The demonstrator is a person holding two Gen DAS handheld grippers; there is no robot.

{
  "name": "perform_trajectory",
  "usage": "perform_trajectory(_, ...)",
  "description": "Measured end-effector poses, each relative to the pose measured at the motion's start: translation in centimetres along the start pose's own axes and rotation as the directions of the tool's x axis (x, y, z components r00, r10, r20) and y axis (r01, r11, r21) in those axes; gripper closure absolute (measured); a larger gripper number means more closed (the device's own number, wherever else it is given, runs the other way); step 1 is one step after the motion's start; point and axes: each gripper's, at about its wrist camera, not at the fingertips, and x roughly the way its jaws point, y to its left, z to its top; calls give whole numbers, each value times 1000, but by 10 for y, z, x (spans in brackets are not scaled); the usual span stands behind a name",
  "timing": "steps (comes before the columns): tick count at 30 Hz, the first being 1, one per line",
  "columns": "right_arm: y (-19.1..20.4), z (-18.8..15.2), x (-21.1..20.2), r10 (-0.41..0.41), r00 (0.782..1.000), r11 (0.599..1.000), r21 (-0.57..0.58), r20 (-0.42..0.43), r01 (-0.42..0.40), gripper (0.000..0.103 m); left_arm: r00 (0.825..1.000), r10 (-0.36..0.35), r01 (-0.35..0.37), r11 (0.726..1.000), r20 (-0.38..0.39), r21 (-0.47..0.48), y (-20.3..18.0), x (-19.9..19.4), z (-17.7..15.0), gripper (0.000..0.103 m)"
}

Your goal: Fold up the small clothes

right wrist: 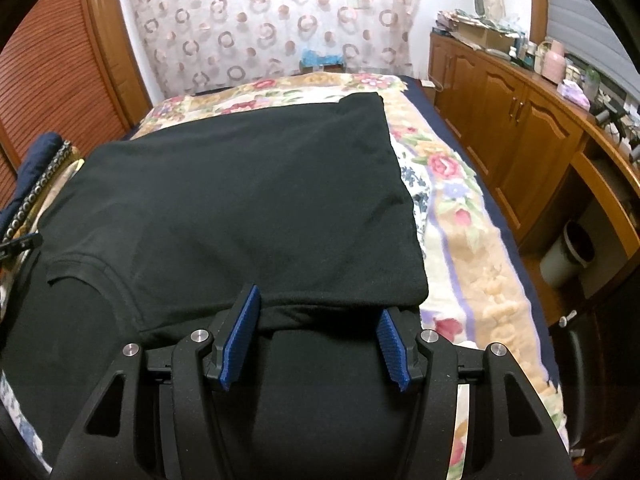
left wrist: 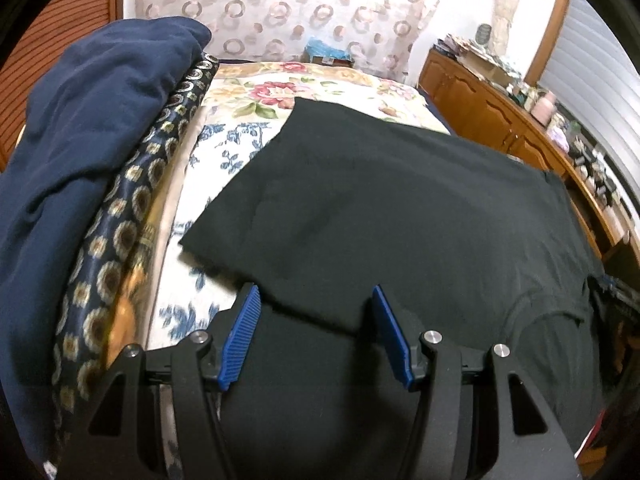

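Floral bedspread [right wrist: 472,248] under half-hidden black shirt [right wrist: 240,200]

Black shirt [right wrist: 240,184]; floral blanket [right wrist: 460,208]; navy garment [left wrist: 88,128]; blue-padded fingers [left wrist: 240,340].

One black shirt [right wrist: 240,200] lies on one floral bed [right wrist: 460,216], one navy garment [left wrist: 80,120] heaped beside it, one bin [right wrist: 568,254] on the floor, and two grippers, left [left wrist: 316,300] and right [right wrist: 320,304]
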Motion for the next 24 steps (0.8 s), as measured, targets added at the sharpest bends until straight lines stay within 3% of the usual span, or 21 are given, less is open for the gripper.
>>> perform_trajectory(6, -2, -1, -1, 12, 1000, 1000, 16, 9, -12, 45, 1000, -19, 19, 999, 18, -49, 3, 9, 14, 48)
perform_trajectory(9, -2, 0, -1, 12, 1000, 1000, 28, 11, -12, 46, 999, -4, 6, 998, 35, -61, 7, 11, 17, 65)
perform_trajectory(14, -4, 5, 1, -14, 1000, 998, 64, 13, 13, 46, 998, 23, -18, 996, 57, -86, 17, 14, 19, 82)
perform_trajectory(17, -5, 5, 2, -45, 999, 996, 75, 21, 44, 72, 997, 9, -3, 997, 73, -83, 19, 13, 16, 95)
perform_trajectory(18, -5, 5, 2, -54, 998, 996, 75, 24, 52, 89, 997, 5, 1, 997, 76, -77, 18, 12, 15, 97)
perform_trajectory(19, -6, 5, 2, -46, 999, 996, 79, 25, 44, 97, 996, -1, 7, 998, 86, -70, 16, 8, 15, 98)
perform_trajectory(24, 1, 9, -15, -12, 996, 999, 39, 84, 8, 102, 987, -41, 46, 998, 156, -30, 7, -19, 11, 99)
